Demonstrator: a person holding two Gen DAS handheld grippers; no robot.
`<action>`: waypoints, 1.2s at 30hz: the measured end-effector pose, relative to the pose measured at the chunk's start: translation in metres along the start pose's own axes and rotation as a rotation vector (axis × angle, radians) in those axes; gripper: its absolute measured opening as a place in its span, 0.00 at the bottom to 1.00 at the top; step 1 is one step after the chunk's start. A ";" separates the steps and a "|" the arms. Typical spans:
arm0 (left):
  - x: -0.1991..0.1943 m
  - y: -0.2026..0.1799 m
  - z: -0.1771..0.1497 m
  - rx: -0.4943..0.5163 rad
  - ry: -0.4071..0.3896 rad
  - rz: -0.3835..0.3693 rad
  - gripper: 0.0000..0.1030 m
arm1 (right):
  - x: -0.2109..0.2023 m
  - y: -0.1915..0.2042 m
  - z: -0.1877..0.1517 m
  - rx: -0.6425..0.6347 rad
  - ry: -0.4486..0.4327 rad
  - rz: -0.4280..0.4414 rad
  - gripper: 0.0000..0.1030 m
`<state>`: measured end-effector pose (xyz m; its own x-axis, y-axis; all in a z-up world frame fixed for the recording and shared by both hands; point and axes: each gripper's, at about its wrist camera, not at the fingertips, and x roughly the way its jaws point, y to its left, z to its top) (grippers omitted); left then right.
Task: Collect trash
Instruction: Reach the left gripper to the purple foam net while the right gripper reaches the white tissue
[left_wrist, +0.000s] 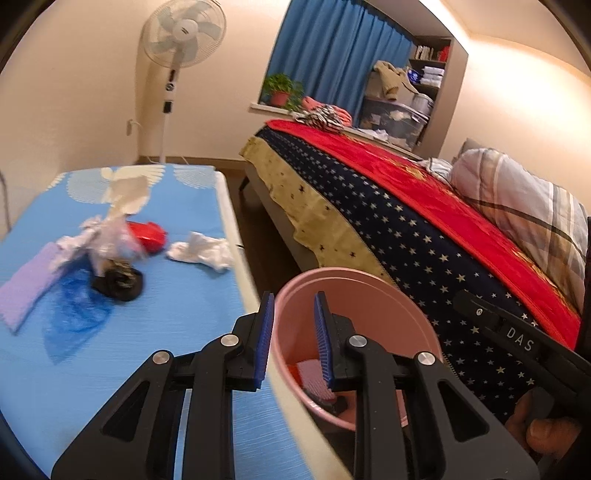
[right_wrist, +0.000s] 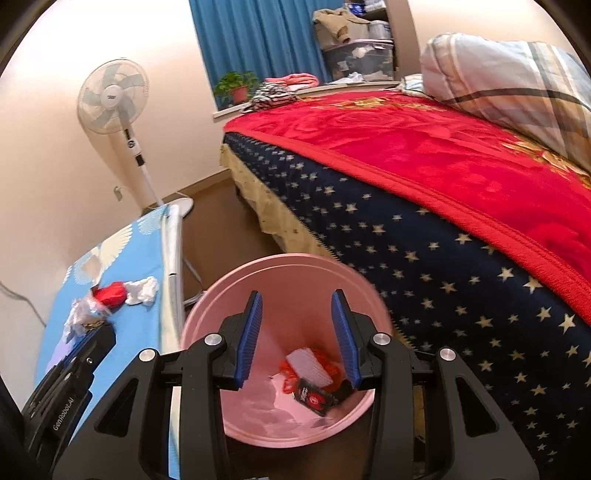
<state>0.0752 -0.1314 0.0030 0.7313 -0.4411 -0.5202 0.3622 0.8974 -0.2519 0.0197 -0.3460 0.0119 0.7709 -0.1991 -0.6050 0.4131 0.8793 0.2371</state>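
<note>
A pink bin (right_wrist: 258, 280) stands on the floor between the table and the bed; it also shows in the left wrist view (left_wrist: 354, 295). Inside lie a white foam piece (right_wrist: 308, 363), orange scraps and a dark wrapper (right_wrist: 316, 400). My right gripper (right_wrist: 297, 339) is open and empty above the bin's mouth. My left gripper (left_wrist: 293, 339) is open and empty over the table's right edge beside the bin. Trash lies on the blue-covered table (left_wrist: 184, 314): a black bag (left_wrist: 118, 282), a red wrapper (left_wrist: 147, 234), white crumpled paper (left_wrist: 203, 251), clear plastic (left_wrist: 114, 236), a blue plastic piece (left_wrist: 79, 310).
A bed with a red blanket (left_wrist: 443, 206) and starred cover stands close on the right. A standing fan (left_wrist: 183, 37) is by the far wall. A purple sheet (left_wrist: 26, 291) lies at the table's left. Brown floor (right_wrist: 210, 236) runs between table and bed.
</note>
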 end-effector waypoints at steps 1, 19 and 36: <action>-0.004 0.005 0.000 -0.004 -0.007 0.011 0.21 | -0.001 0.005 -0.001 -0.003 -0.001 0.009 0.38; -0.056 0.118 0.001 -0.135 -0.137 0.400 0.21 | 0.032 0.110 -0.028 -0.106 0.033 0.235 0.22; -0.042 0.205 -0.005 -0.366 -0.080 0.667 0.31 | 0.142 0.169 -0.011 -0.134 0.133 0.291 0.26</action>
<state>0.1160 0.0707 -0.0312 0.7725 0.2078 -0.6000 -0.3749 0.9119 -0.1669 0.1936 -0.2210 -0.0422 0.7734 0.1184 -0.6228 0.1116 0.9416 0.3177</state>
